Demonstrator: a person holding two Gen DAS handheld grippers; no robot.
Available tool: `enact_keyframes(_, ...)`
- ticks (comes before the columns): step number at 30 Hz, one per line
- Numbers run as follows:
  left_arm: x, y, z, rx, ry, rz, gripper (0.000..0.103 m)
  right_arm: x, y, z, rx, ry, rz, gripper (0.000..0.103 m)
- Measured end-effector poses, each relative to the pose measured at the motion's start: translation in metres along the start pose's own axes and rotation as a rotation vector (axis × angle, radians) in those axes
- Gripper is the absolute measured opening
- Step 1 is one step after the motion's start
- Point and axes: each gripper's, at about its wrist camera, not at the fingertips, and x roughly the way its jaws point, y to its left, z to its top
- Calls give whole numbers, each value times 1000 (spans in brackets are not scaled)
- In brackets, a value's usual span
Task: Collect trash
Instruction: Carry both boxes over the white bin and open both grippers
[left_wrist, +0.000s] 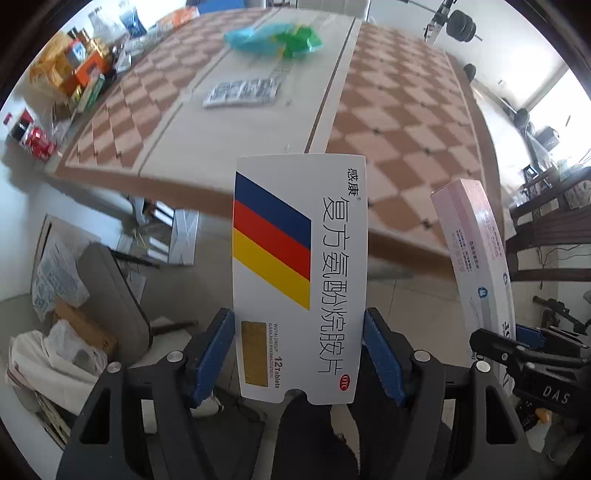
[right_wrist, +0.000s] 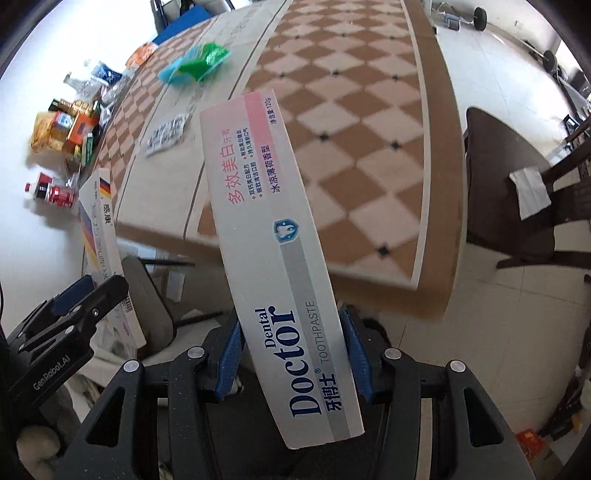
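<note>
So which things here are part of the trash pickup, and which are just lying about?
Part of the job:
- medicine box, held in left gripper
- toothpaste box, held in right gripper
- green packet and foil pack, on the table

Lying about:
- chair
- barbell

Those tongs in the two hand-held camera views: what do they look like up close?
The left tongs and right tongs look alike: black angular plastic arms with triangular cut-outs, round silver rivets at the joints and blue ribbed pads inside the tips. White lettering marks the sides: "GenRobot.AI" on one, "DAS" on the other.

Checkered table (left_wrist: 399, 122) – green-blue bags (left_wrist: 275, 38), silver packet (left_wrist: 242, 92) (mid-strip).
</note>
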Motion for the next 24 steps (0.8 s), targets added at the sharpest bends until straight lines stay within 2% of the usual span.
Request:
enact_keyframes(2,29,14,-22,-20,60,9,69,25,8,-39,-44,75,-21,53)
enact_keyframes(5,80,30,-43,-64,144,9,68,70,13,-80,-87,186,-30,53)
enact_keyframes(10,177,43,-51,-120,237,-20,69,166,-7,-109,-88,287,-89,53)
enact_keyframes(14,271,46,-48,-141,296,-94,69,260,-32,-102,-50,310,-121,53)
enact_keyframes(17,332,46,-41,-169,334,-154,69,325,-52,-89,13,323,-109,53)
enact_keyframes(20,377,47,-32,-201,368,-194,69,376,-72,-69,73,332,-89,53)
enact_keyframes(24,413,44,-21,-205,397,-227,69,425,-87,-43,116,363,-68,53)
